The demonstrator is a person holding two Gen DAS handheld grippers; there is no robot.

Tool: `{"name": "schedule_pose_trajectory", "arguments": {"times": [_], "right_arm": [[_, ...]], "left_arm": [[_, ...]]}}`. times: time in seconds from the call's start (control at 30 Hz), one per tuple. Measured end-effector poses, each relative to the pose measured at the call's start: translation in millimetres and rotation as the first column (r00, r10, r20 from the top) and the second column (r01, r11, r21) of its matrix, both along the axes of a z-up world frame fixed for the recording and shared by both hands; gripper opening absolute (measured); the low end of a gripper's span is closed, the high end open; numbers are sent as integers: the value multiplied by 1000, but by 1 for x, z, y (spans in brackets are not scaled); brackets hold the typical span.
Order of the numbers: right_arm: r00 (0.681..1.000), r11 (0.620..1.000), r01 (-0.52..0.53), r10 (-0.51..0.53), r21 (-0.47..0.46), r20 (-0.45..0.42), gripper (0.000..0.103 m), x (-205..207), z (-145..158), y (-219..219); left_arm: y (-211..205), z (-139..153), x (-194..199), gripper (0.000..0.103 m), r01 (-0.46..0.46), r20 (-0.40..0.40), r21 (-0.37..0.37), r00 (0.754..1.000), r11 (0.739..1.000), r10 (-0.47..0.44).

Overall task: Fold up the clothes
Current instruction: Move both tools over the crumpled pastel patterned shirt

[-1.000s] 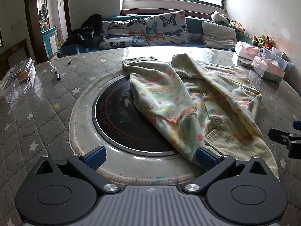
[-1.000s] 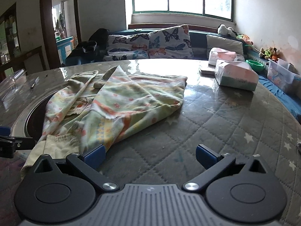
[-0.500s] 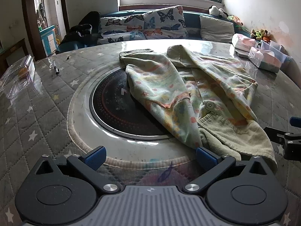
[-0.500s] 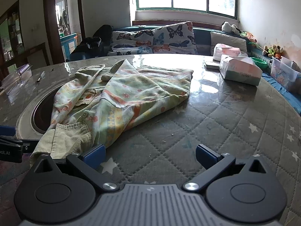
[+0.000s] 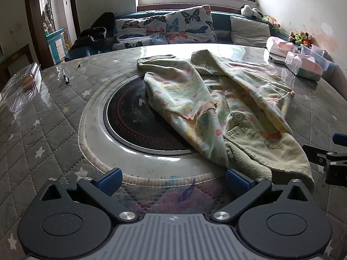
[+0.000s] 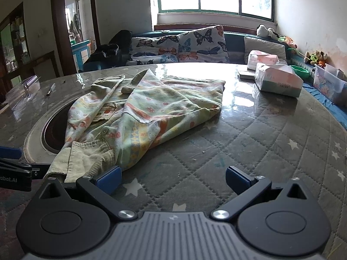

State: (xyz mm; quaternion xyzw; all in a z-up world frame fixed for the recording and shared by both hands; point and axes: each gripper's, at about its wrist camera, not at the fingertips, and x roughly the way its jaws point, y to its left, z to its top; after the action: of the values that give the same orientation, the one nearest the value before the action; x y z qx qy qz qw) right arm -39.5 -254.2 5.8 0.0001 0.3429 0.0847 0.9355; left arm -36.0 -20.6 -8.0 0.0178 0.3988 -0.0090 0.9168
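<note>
A pale green garment [image 5: 219, 99] with orange and yellow print and a ribbed cuff lies crumpled on the round table, partly over the black inset hob [image 5: 138, 119]. In the right wrist view the same garment [image 6: 147, 108] spreads from the left toward the middle. My left gripper [image 5: 173, 178] is open, its right fingertip [image 5: 236, 179] just beside the garment's near hem. My right gripper [image 6: 173, 178] is open too, its left fingertip [image 6: 108, 178] close to the ribbed cuff [image 6: 86, 158]. Nothing sits between either pair of fingers.
Tissue packs [image 6: 277, 80] and a plastic box [image 6: 329, 84] stand at the table's right edge. A clear plastic container [image 5: 23, 82] and a pen [image 5: 65, 75] lie at the left. Behind the table is a sofa with butterfly cushions [image 5: 171, 30].
Both grippers have drawn back toward the near edge of the table, so the garment sits further ahead of them. Both stay open; the garment has not moved.
</note>
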Motion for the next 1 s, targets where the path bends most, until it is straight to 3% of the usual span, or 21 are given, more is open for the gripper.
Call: {"name": "schedule_pose_trajectory", "arguments": {"times": [0.53, 1.0], "right_arm": [[1000, 1000, -19, 18, -6, -9, 103, 10, 2, 4], [998, 996, -64, 63, -55, -13, 103, 40, 7, 10]], "left_arm": [[1, 1, 9, 103, -3, -6, 10, 1000, 1000, 3], [7, 15, 37, 103, 4, 35, 2, 999, 1000, -4]]}}
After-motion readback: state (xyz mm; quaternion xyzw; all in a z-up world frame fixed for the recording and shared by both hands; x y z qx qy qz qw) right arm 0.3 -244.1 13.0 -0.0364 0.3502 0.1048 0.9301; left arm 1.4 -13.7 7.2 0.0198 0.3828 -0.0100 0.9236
